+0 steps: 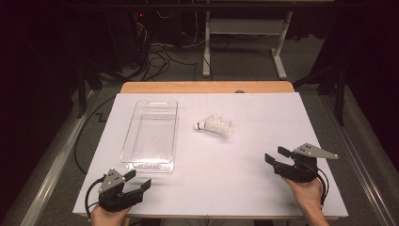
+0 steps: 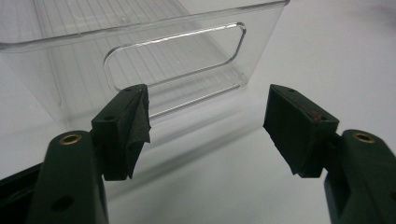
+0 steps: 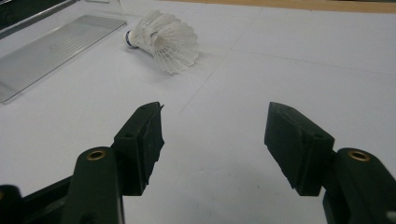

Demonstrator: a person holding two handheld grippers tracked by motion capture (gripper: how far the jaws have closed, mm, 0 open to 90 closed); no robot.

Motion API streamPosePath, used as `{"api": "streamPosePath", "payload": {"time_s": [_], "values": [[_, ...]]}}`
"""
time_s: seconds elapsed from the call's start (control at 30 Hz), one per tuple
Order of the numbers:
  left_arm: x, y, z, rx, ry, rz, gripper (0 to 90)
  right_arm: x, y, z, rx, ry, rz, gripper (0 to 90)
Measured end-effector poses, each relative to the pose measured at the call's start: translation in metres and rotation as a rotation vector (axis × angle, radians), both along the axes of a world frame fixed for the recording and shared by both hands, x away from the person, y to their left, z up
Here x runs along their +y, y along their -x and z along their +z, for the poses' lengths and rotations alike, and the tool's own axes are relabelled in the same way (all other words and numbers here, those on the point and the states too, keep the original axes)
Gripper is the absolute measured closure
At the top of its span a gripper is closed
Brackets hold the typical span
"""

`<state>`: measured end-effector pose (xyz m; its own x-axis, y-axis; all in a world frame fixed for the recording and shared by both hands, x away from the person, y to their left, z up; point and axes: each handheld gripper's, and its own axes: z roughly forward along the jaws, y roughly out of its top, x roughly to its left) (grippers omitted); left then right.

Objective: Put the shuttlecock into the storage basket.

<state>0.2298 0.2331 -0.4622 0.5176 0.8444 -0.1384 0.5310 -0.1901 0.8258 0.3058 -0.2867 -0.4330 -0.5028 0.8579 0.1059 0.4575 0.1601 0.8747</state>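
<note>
White shuttlecocks (image 1: pixel 215 126) lie nested on their side near the middle of the white table; in the right gripper view the shuttlecocks (image 3: pixel 163 39) sit far ahead and to the left. A clear plastic bin (image 1: pixel 151 134) stands empty to their left, its handled end wall (image 2: pixel 177 56) close in front of my left gripper (image 2: pixel 208 126). My left gripper (image 1: pixel 139 180) rests open at the front left corner, nothing between its jaws. My right gripper (image 1: pixel 276 156) is open at the front right, well short of the shuttlecocks; its jaws (image 3: pixel 215 135) hold nothing.
The white sheet (image 1: pixel 254 188) covers a wooden table whose far edge (image 1: pixel 207 87) shows bare. Beyond it are a white desk frame (image 1: pixel 244 42) and cables on the floor. A metal rail (image 1: pixel 51 169) runs along the left.
</note>
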Motion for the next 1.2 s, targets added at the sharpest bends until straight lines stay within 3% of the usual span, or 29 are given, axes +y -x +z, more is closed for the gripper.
{"api": "streamPosePath", "payload": {"time_s": [0.57, 1.2], "values": [[0.001, 0.002, 0.001, -0.008, 0.002, 0.002, 32.1, 0.029, -0.02, 0.002, -0.018, 0.004, 0.038, 38.5], [0.002, 0.001, 0.001, -0.007, 0.002, 0.01, 32.1, 0.055, -0.046, -0.002, 0.007, 0.01, 0.061, 38.4]]}}
